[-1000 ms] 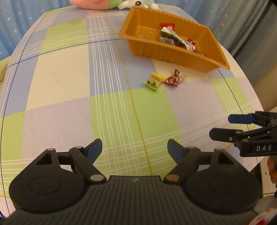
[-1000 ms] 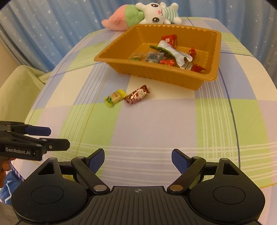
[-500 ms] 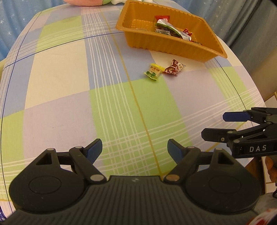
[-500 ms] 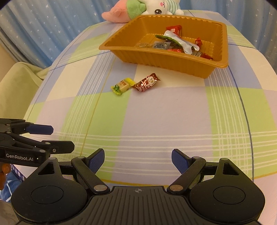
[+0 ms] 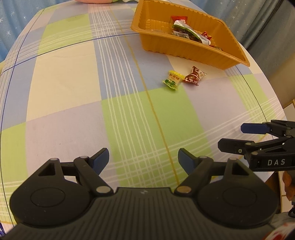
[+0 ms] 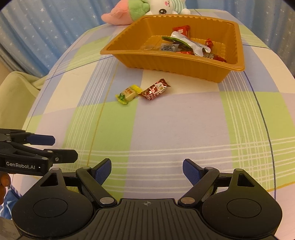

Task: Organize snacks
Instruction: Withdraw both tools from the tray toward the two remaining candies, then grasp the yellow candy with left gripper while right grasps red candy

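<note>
An orange plastic tray stands at the far side of the checked tablecloth and holds several wrapped snacks. Two loose snacks lie just in front of it: a yellow-green candy and a red-brown wrapped candy, side by side. My left gripper hovers open and empty over the near part of the table, well short of the candies. My right gripper is open and empty too, beside the left one. Each gripper shows at the edge of the other's view.
A plush toy in pink, green and white lies behind the tray at the table's far edge. Blue starred curtains hang behind. A pale green cushion sits off the table's left side. The table edge drops away at the right.
Both views have shifted slightly: the tray and candies sit a little differently in frame. Both grippers stay open and empty, near the front of the table.
</note>
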A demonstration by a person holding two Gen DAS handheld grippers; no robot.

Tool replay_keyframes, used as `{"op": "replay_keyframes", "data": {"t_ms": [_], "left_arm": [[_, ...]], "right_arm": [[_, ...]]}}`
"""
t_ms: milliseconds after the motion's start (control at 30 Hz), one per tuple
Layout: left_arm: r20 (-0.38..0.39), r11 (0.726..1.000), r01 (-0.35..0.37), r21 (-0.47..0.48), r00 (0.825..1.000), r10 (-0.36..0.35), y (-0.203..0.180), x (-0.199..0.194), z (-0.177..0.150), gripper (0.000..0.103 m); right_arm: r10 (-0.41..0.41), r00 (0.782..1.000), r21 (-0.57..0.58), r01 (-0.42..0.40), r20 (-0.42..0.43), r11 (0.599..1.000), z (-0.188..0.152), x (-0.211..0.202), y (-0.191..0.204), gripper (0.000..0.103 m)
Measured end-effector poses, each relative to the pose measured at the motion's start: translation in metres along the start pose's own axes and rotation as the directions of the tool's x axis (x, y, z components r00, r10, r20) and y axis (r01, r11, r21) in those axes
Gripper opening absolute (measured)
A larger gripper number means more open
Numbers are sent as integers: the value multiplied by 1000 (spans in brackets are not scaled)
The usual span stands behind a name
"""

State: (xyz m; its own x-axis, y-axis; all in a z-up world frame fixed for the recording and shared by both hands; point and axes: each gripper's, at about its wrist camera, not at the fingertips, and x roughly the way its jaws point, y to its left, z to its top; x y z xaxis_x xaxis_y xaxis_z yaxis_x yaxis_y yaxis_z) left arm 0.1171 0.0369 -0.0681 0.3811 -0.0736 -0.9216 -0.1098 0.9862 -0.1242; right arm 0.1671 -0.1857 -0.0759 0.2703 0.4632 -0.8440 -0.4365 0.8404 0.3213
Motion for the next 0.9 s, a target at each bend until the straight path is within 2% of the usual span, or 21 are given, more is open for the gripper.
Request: {"op": "replay_keyframes", "data": {"t_ms": [200, 567, 800, 900], "left_arm": [[50, 999, 11, 37, 999, -12, -4, 3, 12, 78], [120, 993, 24, 118, 992, -38, -13, 18, 44, 68], [140, 974, 19, 225, 989, -51, -26, 35, 62, 67], [149, 964, 22, 265, 987, -64, -30, 42, 69, 62]], "right_arm": [[-15, 1000, 33, 15, 17, 999, 8, 1, -9, 84], [-64, 996, 80, 59, 59, 995, 27, 1, -30, 84], [-82, 992, 119, 70, 95, 990, 34, 0, -39, 84], [-89, 991, 131, 75, 103, 989, 35, -1, -43, 84]]}}
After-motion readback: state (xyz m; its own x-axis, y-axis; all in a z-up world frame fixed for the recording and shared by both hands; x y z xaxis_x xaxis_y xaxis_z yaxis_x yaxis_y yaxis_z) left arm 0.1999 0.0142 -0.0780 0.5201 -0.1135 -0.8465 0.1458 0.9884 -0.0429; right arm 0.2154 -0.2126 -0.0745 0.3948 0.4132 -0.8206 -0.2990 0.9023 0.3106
